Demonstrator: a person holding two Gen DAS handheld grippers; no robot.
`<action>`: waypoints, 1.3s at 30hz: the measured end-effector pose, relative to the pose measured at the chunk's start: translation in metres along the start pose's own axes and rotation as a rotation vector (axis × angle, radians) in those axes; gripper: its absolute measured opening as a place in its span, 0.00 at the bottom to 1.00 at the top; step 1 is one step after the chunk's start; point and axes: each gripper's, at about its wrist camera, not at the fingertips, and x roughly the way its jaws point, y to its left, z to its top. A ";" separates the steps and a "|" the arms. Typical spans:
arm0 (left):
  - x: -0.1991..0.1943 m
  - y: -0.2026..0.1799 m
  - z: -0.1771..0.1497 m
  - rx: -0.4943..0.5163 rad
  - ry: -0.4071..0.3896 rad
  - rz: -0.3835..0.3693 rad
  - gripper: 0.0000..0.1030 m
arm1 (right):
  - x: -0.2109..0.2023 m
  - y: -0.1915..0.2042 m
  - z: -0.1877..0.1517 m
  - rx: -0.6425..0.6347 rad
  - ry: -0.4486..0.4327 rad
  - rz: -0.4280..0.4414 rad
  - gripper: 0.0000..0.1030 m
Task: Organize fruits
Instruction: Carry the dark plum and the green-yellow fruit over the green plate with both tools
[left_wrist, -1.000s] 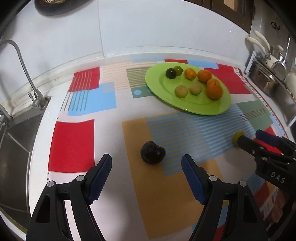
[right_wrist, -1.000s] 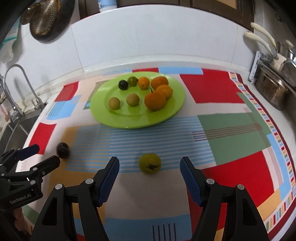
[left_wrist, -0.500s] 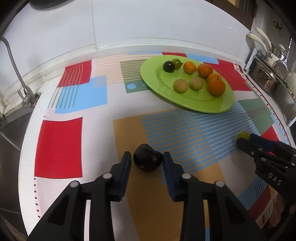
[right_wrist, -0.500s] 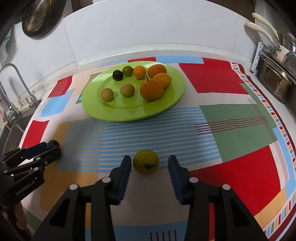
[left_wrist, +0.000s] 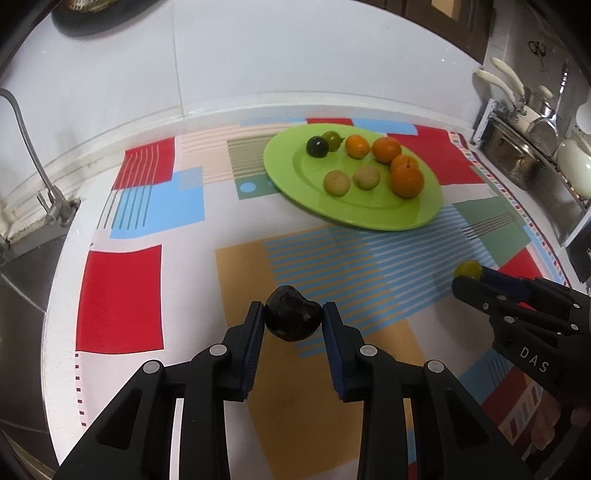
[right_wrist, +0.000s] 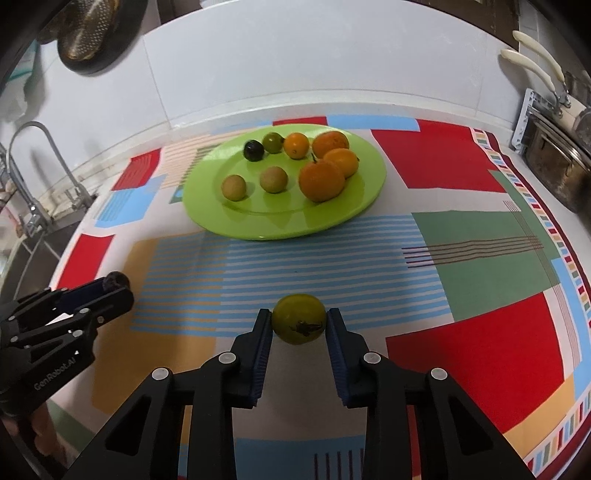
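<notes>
A dark, nearly black fruit sits on the patterned cloth with my left gripper shut on it, both blue pads pressing its sides. In the right wrist view a yellow-green fruit lies between the pads of my right gripper, whose jaws are closing and touch it on both sides. Farther back stands a green plate with several fruits on it: oranges, two pale ones, a green one and a dark one. Each gripper also shows at the edge of the other's view.
A sink with a tall faucet borders the cloth on the left. Metal pots and a rack line the right edge. A white tiled wall runs behind the plate, with a colander hanging on it.
Both grippers went from wide open to shut, each closing on the fruit in front of it. The hands themselves barely moved.
</notes>
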 end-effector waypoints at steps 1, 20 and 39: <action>-0.003 -0.001 0.000 0.003 -0.005 -0.001 0.31 | -0.002 0.001 0.000 -0.001 -0.003 0.002 0.30; -0.065 -0.023 0.010 0.053 -0.142 -0.041 0.31 | -0.067 0.014 0.007 -0.050 -0.137 0.065 0.30; -0.108 -0.042 0.035 0.118 -0.272 -0.057 0.31 | -0.116 0.009 0.027 -0.057 -0.277 0.073 0.30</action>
